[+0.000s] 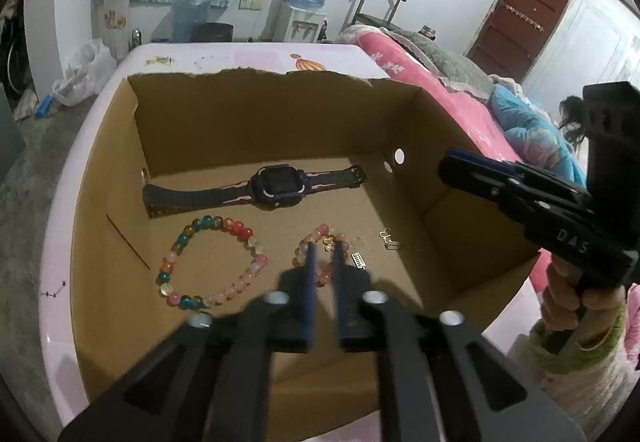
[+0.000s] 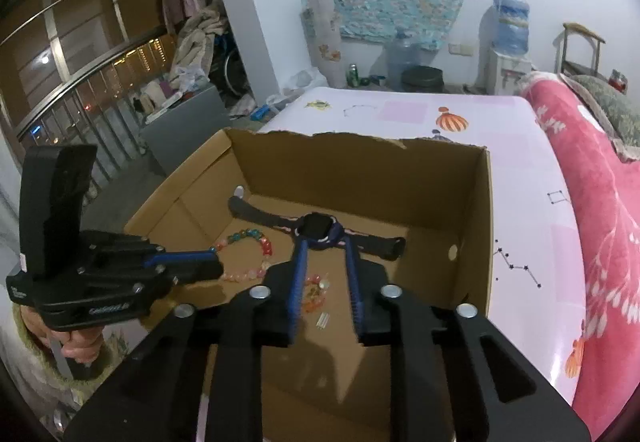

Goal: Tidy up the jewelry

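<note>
The open-topped cardboard box [image 1: 260,122] stands on a pale pink patterned surface [image 2: 520,202], with a bed under a pink blanket [image 2: 592,170] beside it.

Contents of the box floor:
- A smartwatch [image 1: 276,188] with a dark screen lies flat near the far wall, its strap spread to both sides.
- A large beaded bracelet [image 1: 208,262] of pink, teal and clear beads lies in front of the watch, toward the left in the left wrist view.
- A smaller pink beaded bracelet [image 1: 320,254] with a small gold charm lies just beside it.
- Small gold-coloured charm pieces [image 1: 390,240] lie to the right of the smaller bracelet.

Left hand-held gripper [image 1: 323,248]: the two blue-lined fingers stand at a narrow gap, roughly parallel. Nothing is clamped between them. The tips sit over the smaller bracelet; whether they touch the beads cannot be told from either view. In the right wrist view this device reaches in over the box's left wall.

Right hand-held gripper [image 2: 326,246]: the fingers are set moderately wide. Nothing is held between them. The tips appear in line with the watch body, with the smaller bracelet visible between the fingers; contact cannot be confirmed.
</note>
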`<state>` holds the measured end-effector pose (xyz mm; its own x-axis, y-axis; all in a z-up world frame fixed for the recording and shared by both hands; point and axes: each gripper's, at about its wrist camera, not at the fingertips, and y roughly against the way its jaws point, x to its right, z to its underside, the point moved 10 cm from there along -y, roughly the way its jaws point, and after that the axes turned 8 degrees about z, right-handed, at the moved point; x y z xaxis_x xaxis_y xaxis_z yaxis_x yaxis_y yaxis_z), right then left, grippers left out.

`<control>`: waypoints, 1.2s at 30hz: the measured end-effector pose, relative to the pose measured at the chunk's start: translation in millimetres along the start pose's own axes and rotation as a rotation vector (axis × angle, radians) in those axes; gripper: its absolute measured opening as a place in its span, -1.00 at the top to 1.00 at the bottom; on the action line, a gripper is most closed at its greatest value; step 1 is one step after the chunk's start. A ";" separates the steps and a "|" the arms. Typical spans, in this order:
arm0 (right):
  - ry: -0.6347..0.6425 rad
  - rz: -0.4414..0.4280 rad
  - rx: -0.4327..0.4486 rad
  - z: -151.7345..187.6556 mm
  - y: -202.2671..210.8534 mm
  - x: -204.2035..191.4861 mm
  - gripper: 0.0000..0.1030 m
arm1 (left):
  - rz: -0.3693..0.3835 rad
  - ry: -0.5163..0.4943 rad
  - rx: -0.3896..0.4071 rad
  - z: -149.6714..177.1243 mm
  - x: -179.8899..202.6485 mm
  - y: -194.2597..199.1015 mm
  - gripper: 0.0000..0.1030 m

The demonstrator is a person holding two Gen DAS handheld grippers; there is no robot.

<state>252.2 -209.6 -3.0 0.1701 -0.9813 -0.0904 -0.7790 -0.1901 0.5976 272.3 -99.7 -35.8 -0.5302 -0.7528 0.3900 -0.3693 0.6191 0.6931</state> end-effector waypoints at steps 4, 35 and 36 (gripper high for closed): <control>-0.013 -0.009 0.038 -0.7 14.5 0.4 0.47 | 0.013 0.012 0.034 -3.3 -0.3 11.2 0.26; -0.380 -0.079 -0.164 66.6 53.1 46.4 -0.32 | -0.047 0.246 0.102 49.3 -40.4 64.8 -0.89; -0.388 -0.082 -0.160 65.9 54.8 47.5 -0.32 | -0.039 0.239 0.103 52.4 -37.3 68.2 -0.89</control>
<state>177.8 -268.7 -27.1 -0.0356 -0.9079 -0.4177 -0.6639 -0.2909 0.6889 226.9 -17.7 -34.9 -0.3227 -0.8007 0.5048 -0.4681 0.5985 0.6502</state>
